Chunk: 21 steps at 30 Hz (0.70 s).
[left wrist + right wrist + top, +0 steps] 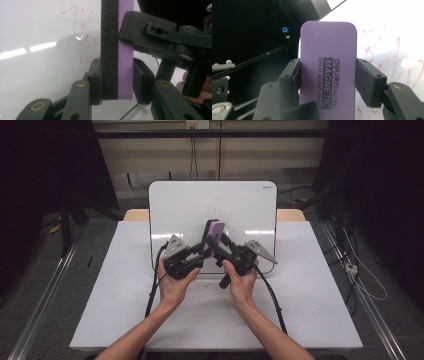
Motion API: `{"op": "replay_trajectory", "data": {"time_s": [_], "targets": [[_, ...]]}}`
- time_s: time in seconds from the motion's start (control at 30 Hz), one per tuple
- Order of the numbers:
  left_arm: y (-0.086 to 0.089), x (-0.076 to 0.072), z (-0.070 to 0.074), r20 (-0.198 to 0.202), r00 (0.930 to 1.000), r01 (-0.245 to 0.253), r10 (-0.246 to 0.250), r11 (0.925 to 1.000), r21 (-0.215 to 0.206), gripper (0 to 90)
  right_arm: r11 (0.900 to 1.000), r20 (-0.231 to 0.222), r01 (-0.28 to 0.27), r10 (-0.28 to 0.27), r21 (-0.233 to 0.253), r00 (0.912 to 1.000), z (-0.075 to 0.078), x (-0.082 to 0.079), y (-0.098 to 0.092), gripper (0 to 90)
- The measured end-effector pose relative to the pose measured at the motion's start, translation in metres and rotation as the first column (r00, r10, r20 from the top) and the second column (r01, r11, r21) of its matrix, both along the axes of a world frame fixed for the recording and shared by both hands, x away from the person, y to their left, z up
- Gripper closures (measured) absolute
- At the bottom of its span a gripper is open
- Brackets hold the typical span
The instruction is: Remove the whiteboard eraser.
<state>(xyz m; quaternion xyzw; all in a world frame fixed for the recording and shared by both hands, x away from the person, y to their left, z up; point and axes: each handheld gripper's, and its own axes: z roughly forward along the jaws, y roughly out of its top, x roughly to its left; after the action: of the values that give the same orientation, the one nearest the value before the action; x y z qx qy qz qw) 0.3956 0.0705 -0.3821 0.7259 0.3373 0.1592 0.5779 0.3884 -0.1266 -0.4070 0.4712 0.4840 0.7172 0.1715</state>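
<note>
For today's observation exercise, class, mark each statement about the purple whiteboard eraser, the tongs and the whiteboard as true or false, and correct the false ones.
1. The purple rectangular foam whiteboard eraser is held by both the left tongs and the right tongs. True.
2. The white glossy whiteboard is wiped clean. False: faint red scribbles remain on it.
3. The eraser has a black felt layer on one side. True.
4. The eraser lies flat on the white table. False: it is held up above the whiteboard.
5. The print on the eraser reads "MAGNETIC". True.
</note>
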Motion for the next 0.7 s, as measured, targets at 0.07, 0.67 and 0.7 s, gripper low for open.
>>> {"op": "replay_trajectory", "data": {"time_s": [0.07,0.67,0.7], "targets": [[-0.001,0.0,0.0,0.0,1.0,0.007,-0.007,1.0,0.004,61.8,1.0,0.0,0.0,0.0,-0.008,1.0,0.001,0.0,-0.001,41.5],[0.019,0.004,-0.002,-0.059,0.9979,-0.016,0.026,0.9874,0.157,7.7,0.986,0.022,0.036,-0.033,-0.165,0.9992,0.006,-0.01,-0.029,41.6],[0.02,0.004,-0.002,-0.059,0.998,-0.014,0.025,0.9852,0.171,6.7,0.984,0.021,0.036,-0.033,-0.175,0.9992,0.004,-0.011,-0.031,41.6]]}}
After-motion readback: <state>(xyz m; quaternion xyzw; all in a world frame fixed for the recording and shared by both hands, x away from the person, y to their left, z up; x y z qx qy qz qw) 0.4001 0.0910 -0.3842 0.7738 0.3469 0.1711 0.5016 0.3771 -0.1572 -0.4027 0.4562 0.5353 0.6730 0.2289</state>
